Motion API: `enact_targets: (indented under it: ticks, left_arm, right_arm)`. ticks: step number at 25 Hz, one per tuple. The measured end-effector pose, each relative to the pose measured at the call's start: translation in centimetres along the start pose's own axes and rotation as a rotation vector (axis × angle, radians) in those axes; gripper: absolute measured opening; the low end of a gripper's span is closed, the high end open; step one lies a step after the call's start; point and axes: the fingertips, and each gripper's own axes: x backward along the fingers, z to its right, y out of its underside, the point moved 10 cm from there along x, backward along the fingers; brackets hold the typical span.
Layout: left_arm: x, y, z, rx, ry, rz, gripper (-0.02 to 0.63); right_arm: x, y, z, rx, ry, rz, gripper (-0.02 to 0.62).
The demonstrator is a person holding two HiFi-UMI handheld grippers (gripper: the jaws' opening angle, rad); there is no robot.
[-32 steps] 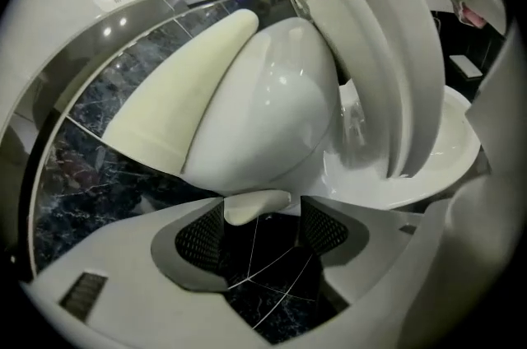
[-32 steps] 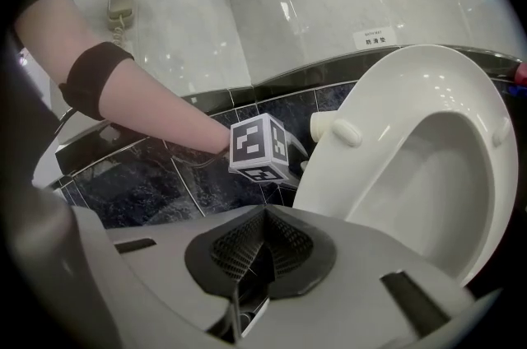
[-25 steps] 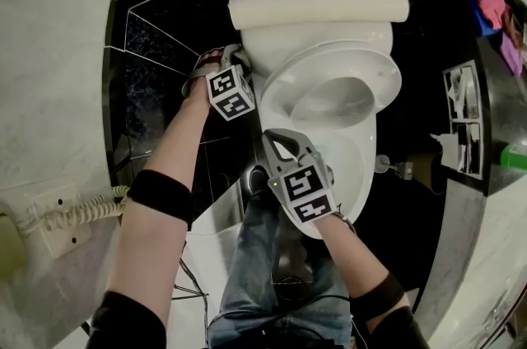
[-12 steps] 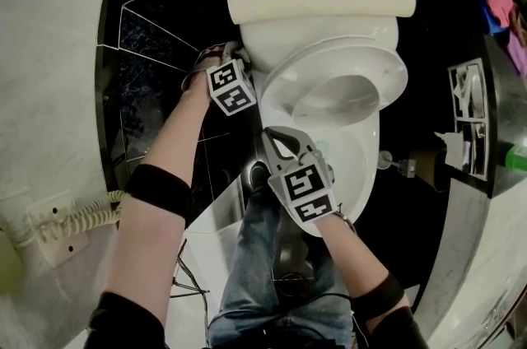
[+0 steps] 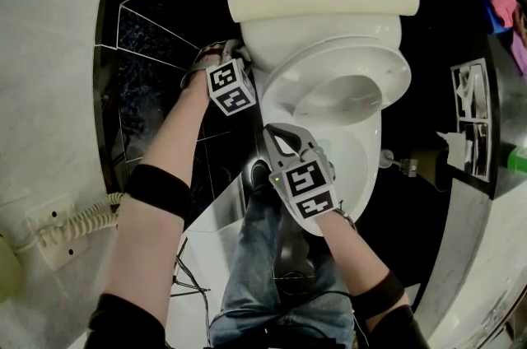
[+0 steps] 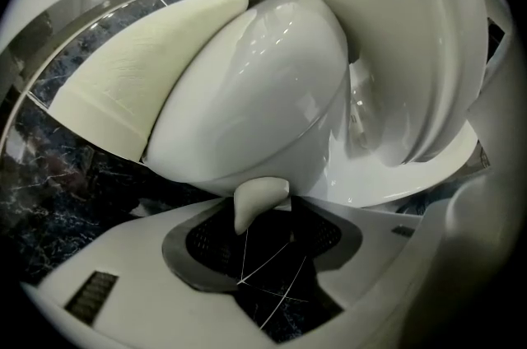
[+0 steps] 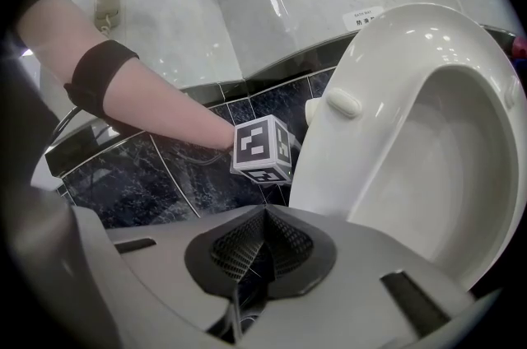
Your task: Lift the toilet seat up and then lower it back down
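Left claw [image 6: 265, 214] is part open, jaws just been closing, with a small white tab [image 6: 262, 199] between them, unclamped. Right claw [image 7: 263, 216] is closed, empty, near the raised toilet seat [image 7: 428, 133].

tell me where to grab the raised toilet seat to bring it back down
Grip the toilet seat by its free front rim, now its top edge, coming from the front, where its underside faces out. The ring is flat and thin there, so two jaws should span it, and that edge sits farthest from the hinge end by the tank, giving most leverage.
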Motion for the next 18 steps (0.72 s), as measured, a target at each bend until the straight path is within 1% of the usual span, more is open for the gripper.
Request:
enact_targets:
  ticks: [5, 13, 18]
  left_arm:
    - [-0.1, -0.1, 0.2, -0.001, -0.029, -0.001, 0.227]
    - [0.1, -0.2, 0.3, -0.023, -0.03, -0.034, 0.227]
    - [1.8, -0.5, -0.1, -0.031, -0.091, -0.032, 0.228]
  right_arm:
    - [0.3, 0.4, 0.0, -0.005, 0.003, -0.005, 0.0]
    - [1.1, 0.2, -0.5, 0.002, 0.006, -0.009, 0.0]
    - [2.2, -0.2, -0.3, 0.015, 0.02, -0.007, 0.0]
